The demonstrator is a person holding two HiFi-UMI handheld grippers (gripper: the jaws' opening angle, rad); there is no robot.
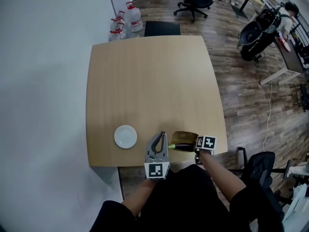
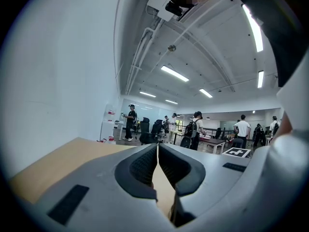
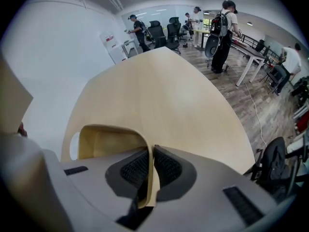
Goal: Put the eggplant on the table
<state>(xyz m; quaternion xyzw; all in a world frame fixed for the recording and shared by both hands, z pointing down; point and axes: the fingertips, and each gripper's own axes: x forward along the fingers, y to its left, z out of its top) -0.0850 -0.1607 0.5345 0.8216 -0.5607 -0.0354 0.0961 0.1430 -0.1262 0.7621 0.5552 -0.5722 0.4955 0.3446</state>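
Observation:
A dark purple eggplant with a green stem lies in a shallow tan wooden tray at the near edge of the wooden table. My right gripper points steeply down and is shut on the tray's thin right wall; the right gripper view shows the pads pinching it, with the eggplant hidden from that view. My left gripper is just left of the tray. It points level across the table, jaws shut with nothing between them.
A white plate sits on the table left of the left gripper, also visible as a white plate beyond the tray. Water bottles and a black chair stand past the far edge. Office chairs and people fill the room beyond.

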